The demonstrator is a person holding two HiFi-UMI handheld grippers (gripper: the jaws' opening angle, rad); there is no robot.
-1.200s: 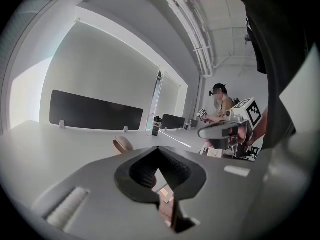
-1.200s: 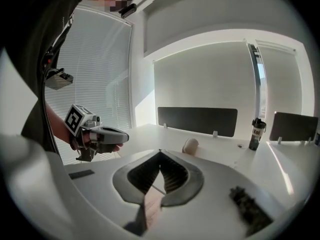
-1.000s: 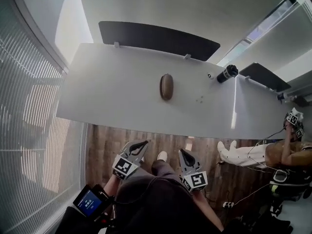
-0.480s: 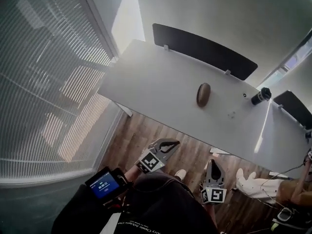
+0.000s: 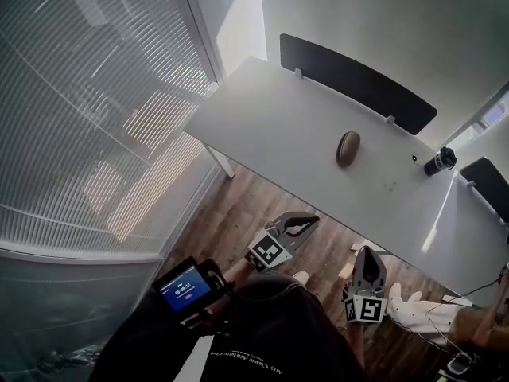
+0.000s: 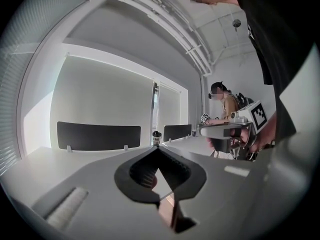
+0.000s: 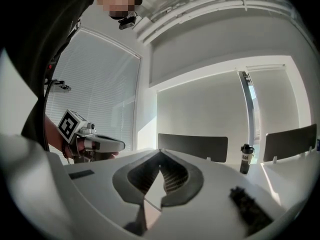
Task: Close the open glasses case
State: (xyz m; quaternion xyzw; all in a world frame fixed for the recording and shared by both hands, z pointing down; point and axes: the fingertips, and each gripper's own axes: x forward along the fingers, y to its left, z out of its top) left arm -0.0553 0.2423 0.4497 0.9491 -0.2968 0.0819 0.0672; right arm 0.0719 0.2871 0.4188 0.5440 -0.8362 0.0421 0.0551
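The brown oval glasses case [image 5: 347, 148] lies alone on the white table [image 5: 270, 126], far from both grippers. From here it reads as one rounded lump, and I cannot tell how its lid stands. My left gripper [image 5: 307, 223] hangs below the table's near edge, over the wooden floor, jaws shut with nothing between them. My right gripper [image 5: 367, 255] is close to my body, also shut and empty. The left gripper view shows its jaws [image 6: 158, 149] meeting at the tip, with the right gripper [image 6: 235, 129] beside them. The right gripper view shows its own shut jaws [image 7: 160, 151] and the left gripper [image 7: 95, 143].
A black tumbler [image 5: 440, 161] stands at the table's right end. A dark partition screen [image 5: 358, 83] runs along the far edge. A glass wall with blinds [image 5: 87, 110] fills the left. A device with a blue screen [image 5: 184, 286] is strapped on my left arm. Another person [image 6: 222, 104] sits to the right.
The head view has swung left and down, so the table and case now sit at the upper right. Both grippers stay low near my body and shut. The case has not moved on the table.
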